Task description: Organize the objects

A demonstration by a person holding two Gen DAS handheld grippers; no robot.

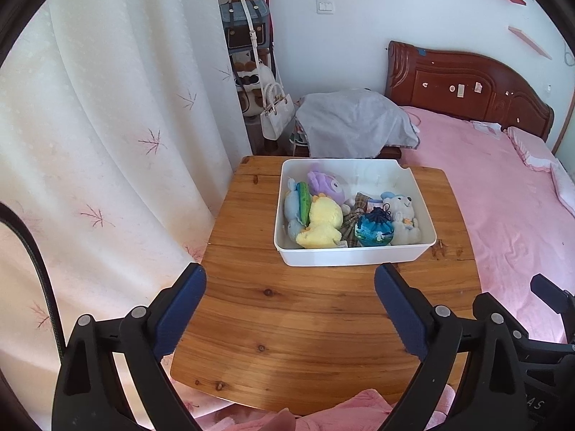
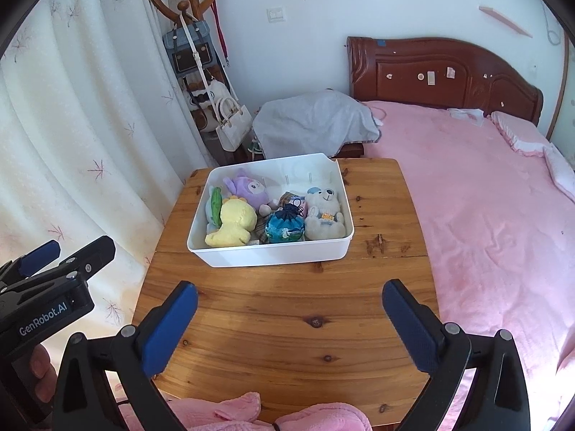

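A white bin (image 1: 345, 255) (image 2: 273, 256) stands on the far half of a wooden table (image 1: 287, 316) (image 2: 287, 309). Inside lie several soft toys: a yellow duck (image 1: 321, 224) (image 2: 233, 224), a purple plush (image 1: 323, 185) (image 2: 246, 188), a white bear (image 1: 404, 221) (image 2: 325, 213), a blue drawstring pouch (image 1: 373, 228) (image 2: 285, 226) and a blue-green toy (image 1: 296, 208) (image 2: 214, 204). My left gripper (image 1: 290, 282) is open and empty above the near table. My right gripper (image 2: 290, 300) is open and empty, also short of the bin.
A pink bed (image 1: 503, 197) (image 2: 485, 197) with a dark wooden headboard lies to the right. A grey cloth bundle (image 1: 355, 122) (image 2: 316, 122) sits behind the table. White curtains (image 1: 107, 125) hang left. A coat stand with bags (image 1: 251, 54) (image 2: 205, 72) stands at the back. Pink cloth (image 2: 251, 416) lies at the near edge.
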